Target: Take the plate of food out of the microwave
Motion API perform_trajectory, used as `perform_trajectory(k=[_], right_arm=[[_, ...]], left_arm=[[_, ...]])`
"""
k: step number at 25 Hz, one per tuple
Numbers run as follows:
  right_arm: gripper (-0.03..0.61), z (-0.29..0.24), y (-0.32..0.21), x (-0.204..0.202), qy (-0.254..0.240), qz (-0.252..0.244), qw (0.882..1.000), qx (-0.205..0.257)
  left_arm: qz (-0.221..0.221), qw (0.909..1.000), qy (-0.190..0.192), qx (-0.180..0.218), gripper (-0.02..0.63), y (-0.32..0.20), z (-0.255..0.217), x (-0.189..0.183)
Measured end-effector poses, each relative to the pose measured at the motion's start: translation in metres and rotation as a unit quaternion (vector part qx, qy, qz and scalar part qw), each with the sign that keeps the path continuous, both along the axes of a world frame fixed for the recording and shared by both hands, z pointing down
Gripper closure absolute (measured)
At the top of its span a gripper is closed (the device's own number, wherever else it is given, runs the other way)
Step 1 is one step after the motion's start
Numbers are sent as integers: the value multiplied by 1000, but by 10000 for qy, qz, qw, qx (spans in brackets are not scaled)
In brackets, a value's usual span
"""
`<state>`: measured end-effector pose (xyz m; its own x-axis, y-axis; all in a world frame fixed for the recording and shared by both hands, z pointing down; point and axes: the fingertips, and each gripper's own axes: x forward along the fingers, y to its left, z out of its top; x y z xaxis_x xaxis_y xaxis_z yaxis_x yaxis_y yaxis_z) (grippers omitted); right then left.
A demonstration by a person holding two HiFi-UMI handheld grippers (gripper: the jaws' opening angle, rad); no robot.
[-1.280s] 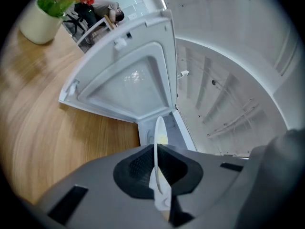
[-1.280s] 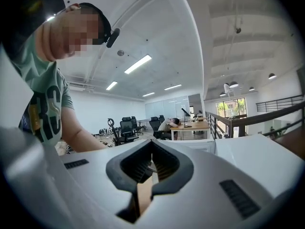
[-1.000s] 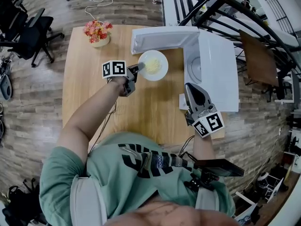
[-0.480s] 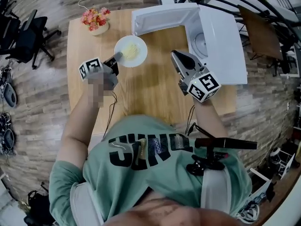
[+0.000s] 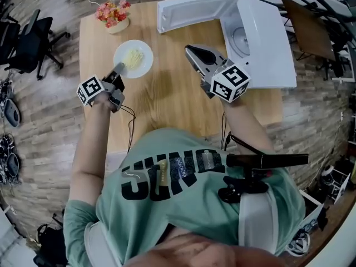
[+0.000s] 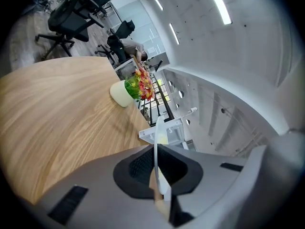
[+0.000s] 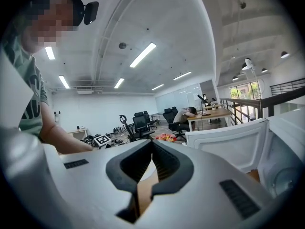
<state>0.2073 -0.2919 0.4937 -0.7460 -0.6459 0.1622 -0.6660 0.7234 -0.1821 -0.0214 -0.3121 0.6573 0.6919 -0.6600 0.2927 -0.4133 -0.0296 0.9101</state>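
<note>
1. At the far left, black office chairs (image 5: 32, 38) stand on the wood floor beside a wooden table (image 5: 167, 102).
2. The left gripper (image 5: 117, 69) reaches over the left part of the table, with its marker cube (image 5: 90, 89) nearer the person.
3. Its jaws are clamped on the near rim of a white plate (image 5: 144, 66). In the left gripper view the plate's thin edge (image 6: 156, 149) runs between the dark pads.
4. The plate is outside the microwave, well to its left, and carries a small heap of pale yellow food (image 5: 132, 57). Whether it rests on the table or is held just above it cannot be told.
5. A pot of red and orange flowers (image 5: 113, 14) stands at the far left corner of the table, beyond the plate.
6. The right gripper (image 5: 192, 52) hovers over the middle of the table, pointing away from the person. Its jaws are closed together with nothing between them.
7. On the right, a white microwave (image 5: 270, 43) sits at the table's right side. Its door (image 5: 194, 9) is swung wide open to the left.
</note>
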Motion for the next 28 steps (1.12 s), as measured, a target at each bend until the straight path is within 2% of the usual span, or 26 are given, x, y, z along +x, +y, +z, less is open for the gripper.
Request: perform_trajectory(k=[9, 28], right_arm=[[571, 16, -4, -51, 61, -356, 9992, -153], [571, 56, -36, -117, 297, -765, 9949, -582]], left_arm=[[-459, 9989, -24, -113, 594, 23, 23, -65], [-964, 9938, 137, -528, 594, 22, 88, -127]])
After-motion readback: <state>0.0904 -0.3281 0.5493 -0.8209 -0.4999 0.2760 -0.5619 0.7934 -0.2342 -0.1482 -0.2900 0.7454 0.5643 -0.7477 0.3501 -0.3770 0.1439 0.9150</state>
